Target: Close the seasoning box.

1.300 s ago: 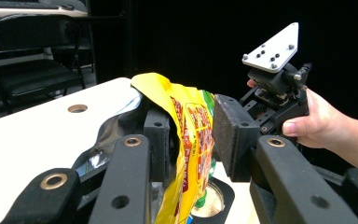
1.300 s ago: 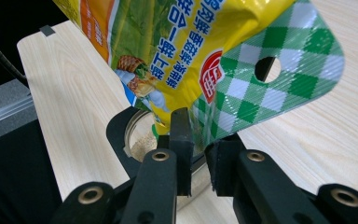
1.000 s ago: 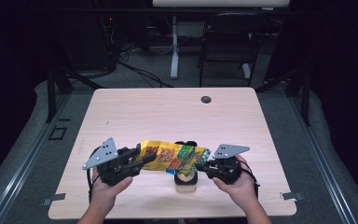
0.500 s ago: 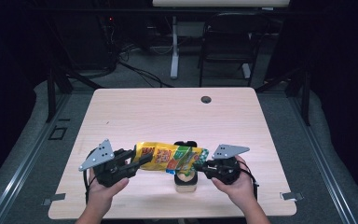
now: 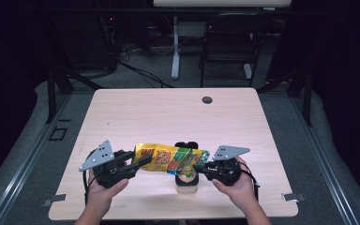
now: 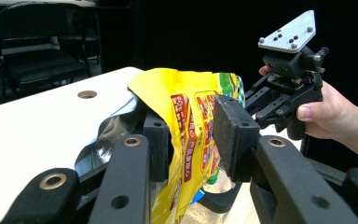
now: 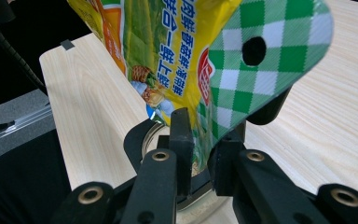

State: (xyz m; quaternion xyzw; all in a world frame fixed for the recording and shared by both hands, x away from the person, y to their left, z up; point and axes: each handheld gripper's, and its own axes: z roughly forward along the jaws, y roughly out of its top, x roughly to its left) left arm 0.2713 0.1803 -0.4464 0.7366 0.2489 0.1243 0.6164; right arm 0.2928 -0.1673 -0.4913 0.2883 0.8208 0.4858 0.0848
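The 2 grippers are holding a yellow snack bag (image 5: 168,158) level above a jar (image 5: 186,180) near the table's (image 5: 168,112) front edge: left gripper (image 5: 140,161) pinching its opened end, right gripper (image 5: 205,166) clamping the green-checked end.

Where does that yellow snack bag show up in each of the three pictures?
High view: the yellow snack bag stretches across the lower middle, between the two grippers.
Left gripper view: it fills the centre, one edge between the black jaws.
Right gripper view: it hangs from the top, its green-checked end clamped.
Shared landmark: the jar beneath the bag.
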